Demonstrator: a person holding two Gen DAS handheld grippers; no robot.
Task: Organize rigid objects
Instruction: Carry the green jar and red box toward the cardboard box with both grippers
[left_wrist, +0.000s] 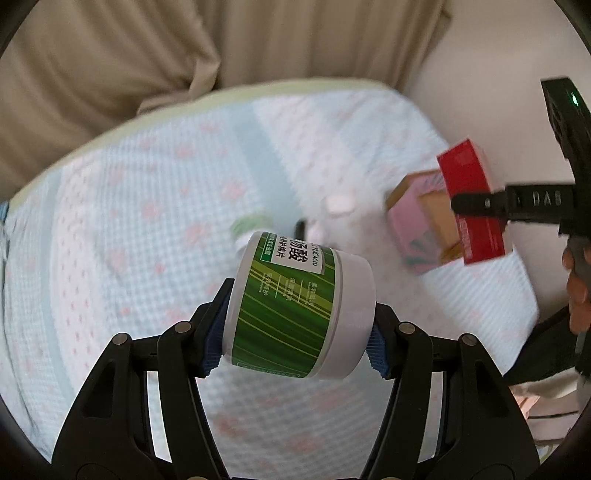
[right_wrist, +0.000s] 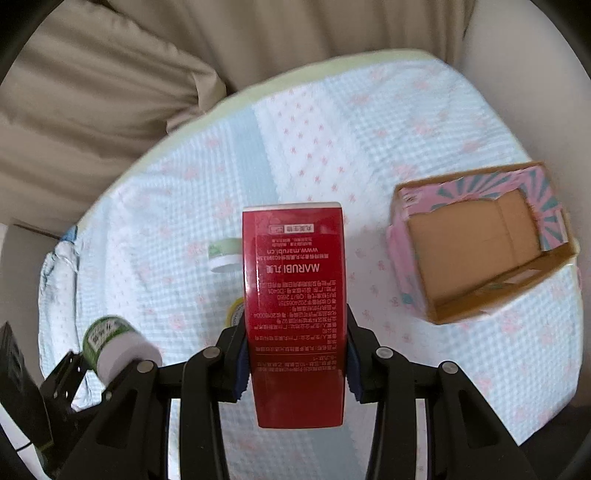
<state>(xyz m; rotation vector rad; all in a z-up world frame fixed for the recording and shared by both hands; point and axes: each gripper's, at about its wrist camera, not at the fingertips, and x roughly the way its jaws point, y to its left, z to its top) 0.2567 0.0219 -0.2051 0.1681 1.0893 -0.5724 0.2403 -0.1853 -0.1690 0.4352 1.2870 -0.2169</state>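
Note:
My left gripper (left_wrist: 297, 332) is shut on a green-and-white jar (left_wrist: 295, 306), held on its side above the bed. My right gripper (right_wrist: 295, 354) is shut on a red MARUBI box (right_wrist: 295, 295), held above the bed; the box also shows in the left wrist view (left_wrist: 471, 206). An open pink cardboard box (right_wrist: 480, 251) with a bare brown inside sits on the bed to the right, also in the left wrist view (left_wrist: 413, 221). The jar shows at lower left of the right wrist view (right_wrist: 114, 345).
A quilted light blue and pink bedspread (right_wrist: 332, 129) covers the bed. A small green-lidded container (right_wrist: 223, 253), a yellow-labelled item (right_wrist: 234, 312) and a small pink-white object (left_wrist: 340, 203) lie on it. A beige curtain (right_wrist: 147, 74) hangs behind; a wall stands at right.

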